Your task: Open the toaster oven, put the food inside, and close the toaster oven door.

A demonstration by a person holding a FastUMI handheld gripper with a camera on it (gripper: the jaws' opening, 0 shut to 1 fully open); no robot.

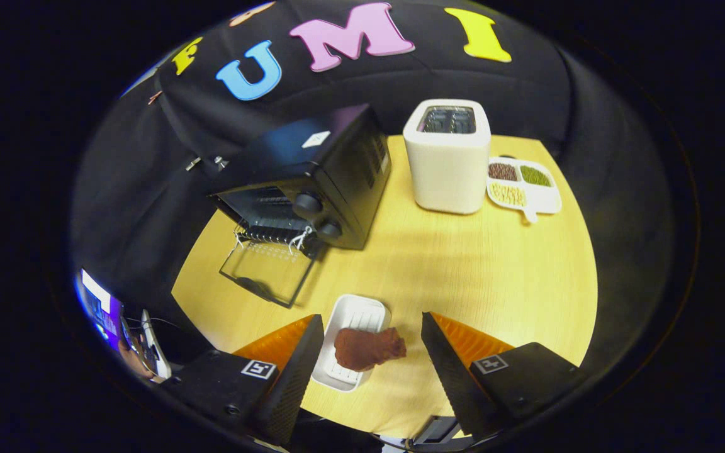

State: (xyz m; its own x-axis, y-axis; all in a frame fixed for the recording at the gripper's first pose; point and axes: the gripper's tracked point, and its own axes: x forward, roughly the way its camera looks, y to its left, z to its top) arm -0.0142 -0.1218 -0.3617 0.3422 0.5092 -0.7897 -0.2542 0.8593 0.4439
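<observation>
A black toaster oven (318, 182) stands at the far left of the wooden table (476, 264). Its glass door (267, 272) is folded down flat, open toward me, and the rack inside shows. A brown piece of food (367, 348) lies on a small white tray (351, 321), partly hanging over the tray's right rim. My gripper (372, 327) is open, hovering above the table, with the food and tray between its two black fingers (303, 362). Neither finger touches the food.
A white slot toaster (447, 157) stands at the back, right of the oven. Beside it lies a white divided dish (529, 189) with brown, green and yellowish grains. A person's hand and a lit screen (101, 308) show off the table's left.
</observation>
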